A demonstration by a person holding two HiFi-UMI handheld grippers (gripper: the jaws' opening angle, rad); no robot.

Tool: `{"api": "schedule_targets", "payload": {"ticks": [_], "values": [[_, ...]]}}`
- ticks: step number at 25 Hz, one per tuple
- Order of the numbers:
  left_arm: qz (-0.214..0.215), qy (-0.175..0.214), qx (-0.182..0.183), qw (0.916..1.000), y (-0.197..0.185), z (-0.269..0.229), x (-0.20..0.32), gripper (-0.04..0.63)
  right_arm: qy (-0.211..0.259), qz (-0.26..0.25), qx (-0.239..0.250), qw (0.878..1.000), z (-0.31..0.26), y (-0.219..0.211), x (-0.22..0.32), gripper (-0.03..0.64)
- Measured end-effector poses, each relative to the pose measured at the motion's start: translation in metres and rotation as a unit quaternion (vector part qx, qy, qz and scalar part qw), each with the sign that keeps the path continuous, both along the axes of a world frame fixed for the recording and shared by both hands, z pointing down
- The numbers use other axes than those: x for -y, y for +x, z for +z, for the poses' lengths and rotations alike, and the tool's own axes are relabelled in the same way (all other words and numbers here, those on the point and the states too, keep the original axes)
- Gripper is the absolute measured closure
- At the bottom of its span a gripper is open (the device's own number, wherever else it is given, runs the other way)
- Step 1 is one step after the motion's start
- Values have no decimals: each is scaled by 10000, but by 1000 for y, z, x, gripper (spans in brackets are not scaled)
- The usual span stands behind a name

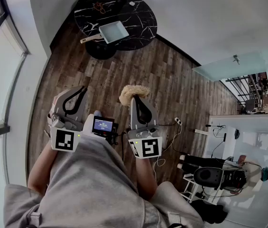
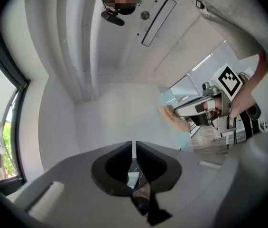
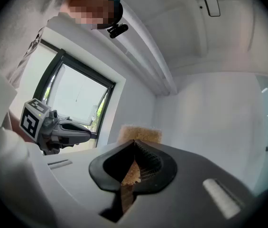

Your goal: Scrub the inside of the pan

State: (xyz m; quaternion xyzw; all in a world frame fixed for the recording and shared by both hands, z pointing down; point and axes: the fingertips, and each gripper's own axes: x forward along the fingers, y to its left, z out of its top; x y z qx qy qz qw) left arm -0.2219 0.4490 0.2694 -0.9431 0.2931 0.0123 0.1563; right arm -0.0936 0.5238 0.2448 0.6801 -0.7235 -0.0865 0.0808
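I see the left gripper (image 2: 134, 148) at 8 o'clock in the head view, with its jaws pressed together on nothing. The right gripper (image 3: 134, 144), at 5 o'clock, has its jaws clamped on a tan fibrous scrub pad (image 1: 133, 93), and the pad's frayed end sticks out past the tips. Both grippers are held above the dark wood-plank floor (image 1: 171, 84).

The pale rectangular pan (image 1: 113, 31) lies at 12 o'clock, well apart from both grippers. It rests open side up on a round black marble-patterned table (image 1: 138, 14), with its handle pointing toward 8 o'clock.
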Motion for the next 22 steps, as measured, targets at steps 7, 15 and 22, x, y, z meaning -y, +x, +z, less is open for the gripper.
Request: {"api": "schedule_targets", "payload": {"ticks": [7, 15, 22], "values": [[75, -164, 31, 9998, 10, 9, 13, 574, -186, 37, 140, 9997, 8, 12, 12, 594], [276, -428, 276, 9983, 54, 27, 40, 574, -468, 216, 207, 9985, 26, 55, 40, 594], [318, -500, 638, 9962, 112, 42, 97, 574, -525, 271, 469, 9971, 45, 124, 106, 594]]}}
